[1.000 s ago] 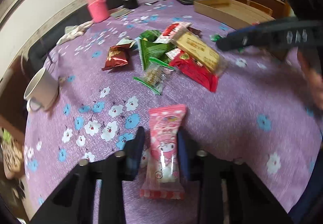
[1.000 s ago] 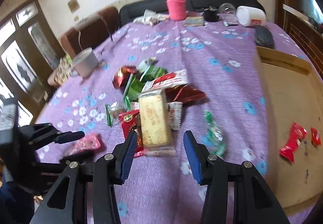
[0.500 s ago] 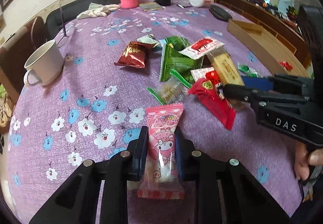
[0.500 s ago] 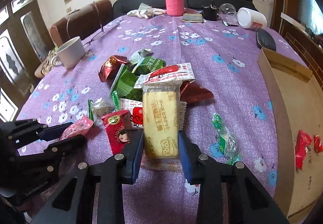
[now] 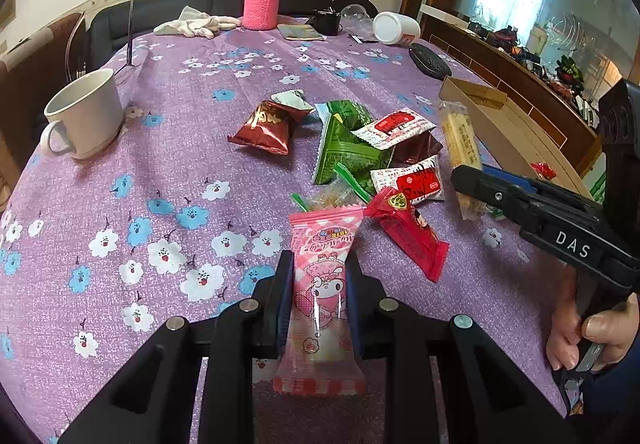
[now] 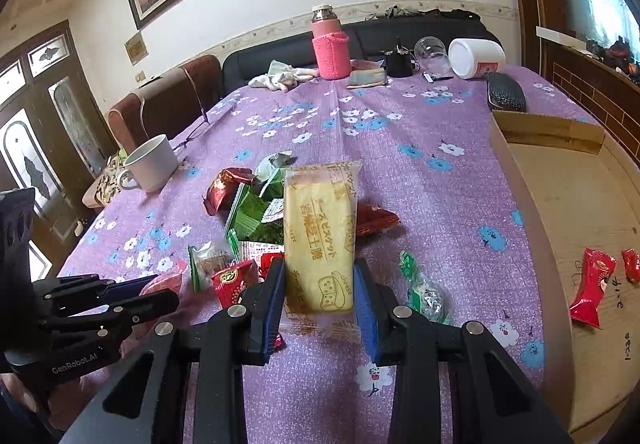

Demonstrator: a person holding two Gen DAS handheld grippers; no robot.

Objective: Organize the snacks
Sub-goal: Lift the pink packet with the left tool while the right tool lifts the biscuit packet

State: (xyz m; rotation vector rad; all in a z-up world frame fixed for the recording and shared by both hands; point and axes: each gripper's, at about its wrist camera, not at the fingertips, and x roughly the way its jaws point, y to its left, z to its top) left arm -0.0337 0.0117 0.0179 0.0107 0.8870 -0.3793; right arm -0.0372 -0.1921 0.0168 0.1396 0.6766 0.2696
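Left gripper (image 5: 316,304): jaws closed on the pink pack (image 5: 320,300), pads at its mid-length; the pack's near end sits over the cloth (image 5: 160,171) and whether it touches cannot be told.

Right gripper (image 6: 320,292): jaws closed on the lower part of the yellow pack (image 6: 320,232), which stands raised and tilted above the snack pile (image 6: 248,215).

Tray (image 6: 568,203): cardboard, to the right of the pile; two red packs (image 6: 590,284) already lie inside. Judged to be the destination.

Handling, both packs:
- Hold pressure light; the wrappers are soft and the contents likely crush.
- Lift straight up before travelling, so no neighbouring wrapper in the pile is dragged.
- Carry the yellow pack over the tray wall, lower until it is near the floor, then release.
- Send the arms in turn; the left gripper must cross the right one's path to reach the tray.

Change against the earlier frames:
- One second ago both sets of jaws stood wide around their packs; half a second ago they had narrowed onto them.
- The yellow pack, then flat on the pile, is now lifted clear.
- The pink pack's place on the cloth is little altered.
- The pile is otherwise undisturbed.
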